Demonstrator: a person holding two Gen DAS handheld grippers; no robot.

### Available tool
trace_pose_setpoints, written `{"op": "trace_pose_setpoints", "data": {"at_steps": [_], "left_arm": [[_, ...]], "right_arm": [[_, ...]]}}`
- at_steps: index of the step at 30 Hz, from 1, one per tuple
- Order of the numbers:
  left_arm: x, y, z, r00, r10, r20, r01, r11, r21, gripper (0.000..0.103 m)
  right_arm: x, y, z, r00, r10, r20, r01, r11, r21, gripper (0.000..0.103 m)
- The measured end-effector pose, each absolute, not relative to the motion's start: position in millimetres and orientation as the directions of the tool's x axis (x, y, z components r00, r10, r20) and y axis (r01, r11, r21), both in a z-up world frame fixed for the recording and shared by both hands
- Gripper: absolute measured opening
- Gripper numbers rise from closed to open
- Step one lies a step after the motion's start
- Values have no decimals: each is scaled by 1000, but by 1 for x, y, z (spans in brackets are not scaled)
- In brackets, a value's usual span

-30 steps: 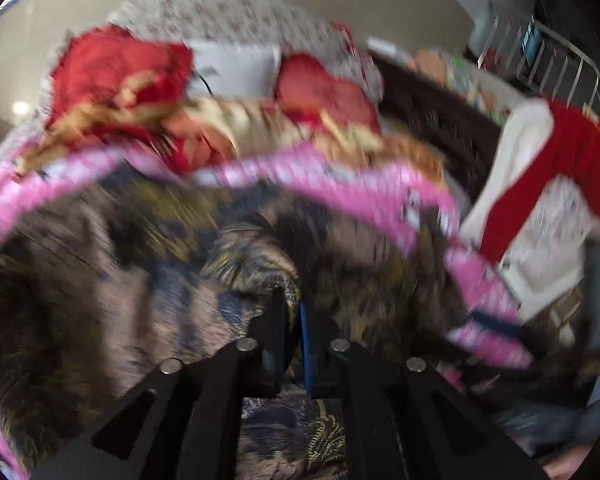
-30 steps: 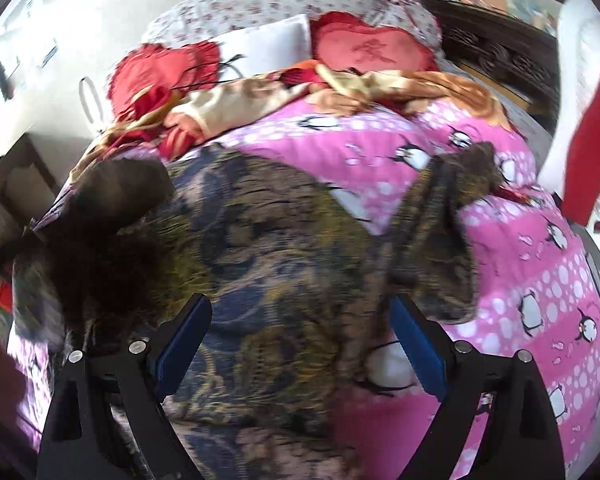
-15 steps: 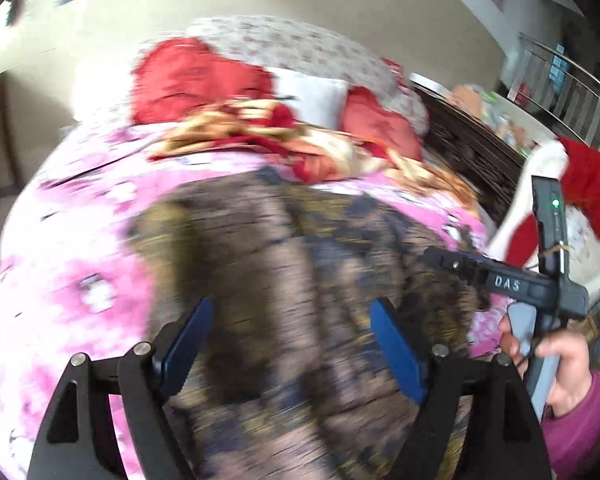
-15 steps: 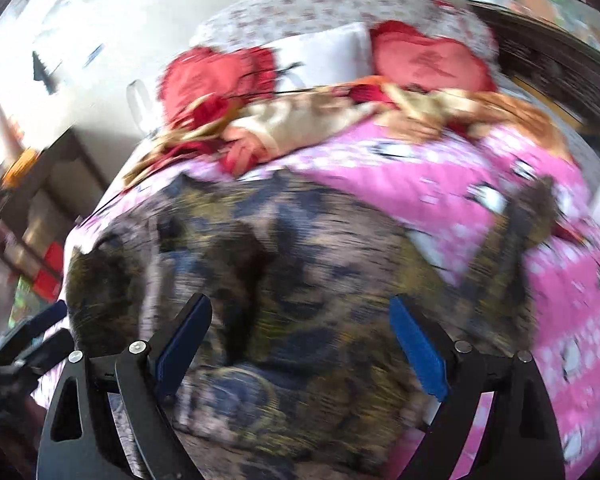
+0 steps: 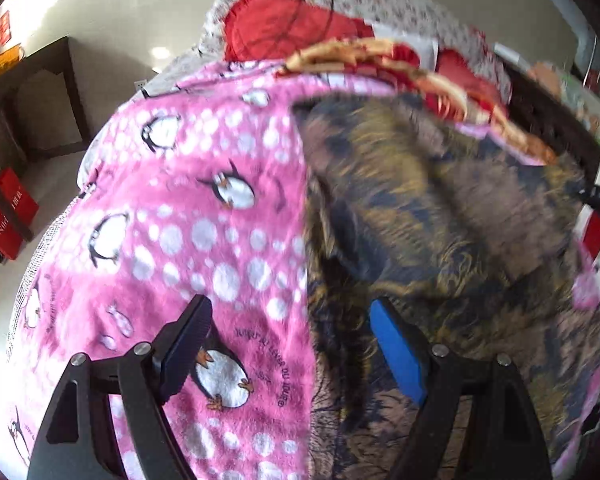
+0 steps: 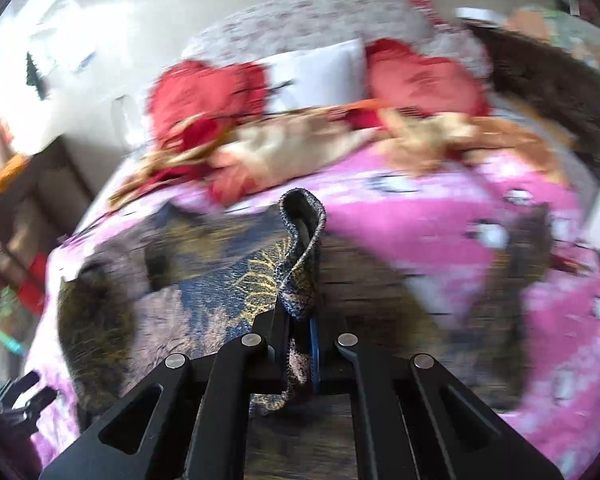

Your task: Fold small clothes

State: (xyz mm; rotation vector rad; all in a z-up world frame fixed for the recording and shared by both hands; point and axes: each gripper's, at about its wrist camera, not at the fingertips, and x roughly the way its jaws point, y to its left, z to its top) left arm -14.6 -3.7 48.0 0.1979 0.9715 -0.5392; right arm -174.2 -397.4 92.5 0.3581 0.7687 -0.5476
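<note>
Right gripper (image 6: 298,322) clamped on garment (image 5: 440,216); left gripper (image 5: 292,344) released.

Dark garment with gold pattern lies spread on pink penguin blanket (image 5: 204,216) covering the bed. A fold of its edge loops up between the right gripper's closed jaws. Left gripper hovers with jaws wide apart over the garment's left edge, one finger above blanket, the blue-padded one above cloth. Red pillows (image 6: 204,92) sit at the bed's head. Right view is motion-blurred.
</note>
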Motion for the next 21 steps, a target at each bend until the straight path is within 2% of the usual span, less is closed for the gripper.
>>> {"op": "trace_pose_setpoints", "data": {"at_steps": [4,7,8,10,13,15,18,21], "left_arm": [[-10,-19,33,443,-323,-836,529,847,-47,85],[1,-17,28,449,-308,-839,493,868,-55,85],[6,-14,27,442,-313,-841,476,876,-76,85],[13,-11,26,431,-326,-841,453,885,-111,85],[19,-8,27,431,-335,-838,433,891,-133,85],[19,-7,26,429,-338,-837,428,893,-141,85],[18,-7,25,436,-336,-835,430,893,-135,85],[17,-6,24,439,-344,-830,440,888,-135,85]], "right_arm": [[-170,-410,62,428,-307,-850,560,828,-17,10],[-179,-393,91,479,-426,-768,585,807,-84,16],[-177,-379,107,538,-427,-727,566,822,-64,22],[-159,-351,128,653,-297,-697,423,906,11,42],[-106,-297,137,715,19,-699,122,981,152,44],[-68,-261,135,707,140,-693,-9,982,190,45],[-1,-201,119,640,212,-739,-180,976,124,44],[48,-176,85,527,177,-831,-229,971,61,44]]}}
